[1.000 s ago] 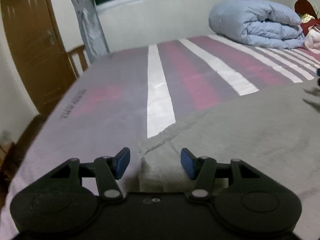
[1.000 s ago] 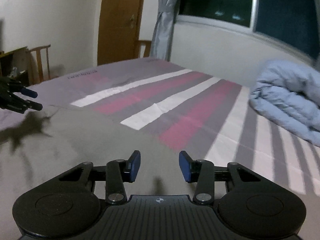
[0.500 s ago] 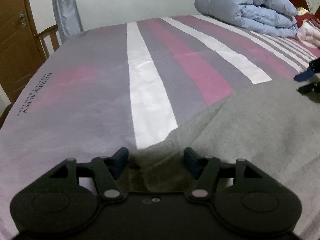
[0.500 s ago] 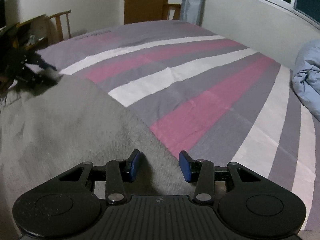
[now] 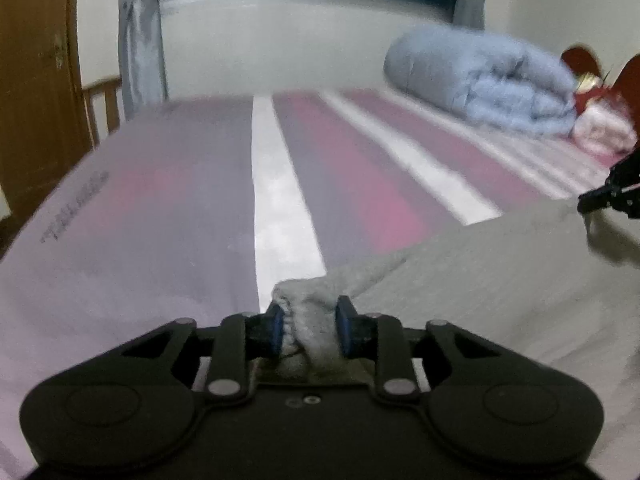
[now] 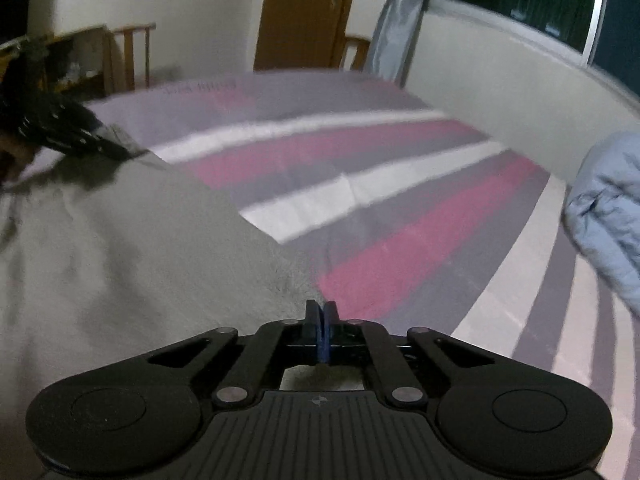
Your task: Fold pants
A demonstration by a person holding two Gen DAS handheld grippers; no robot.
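Note:
Grey pants (image 5: 500, 280) lie spread on the striped bed sheet (image 5: 160, 220). My left gripper (image 5: 308, 326) is shut on a bunched corner of the pants, lifted a little off the bed. My right gripper (image 6: 321, 320) has its blue pads pressed together on the pants' (image 6: 120, 260) far edge; the pinched cloth is thin and mostly hidden. Each gripper shows in the other's view: the right one at the right edge (image 5: 612, 196), the left one at the left edge (image 6: 72, 132).
A folded light-blue duvet (image 5: 480, 80) lies at the head of the bed, with pillows (image 5: 600, 128) beside it. A wooden door (image 6: 304, 12), chairs (image 6: 128, 52) and a curtain (image 5: 140, 36) stand beyond the bed's edge.
Both grippers went down onto the pants' edge and closed on the cloth. The left one now holds a bunched corner raised; both views have tilted up again.

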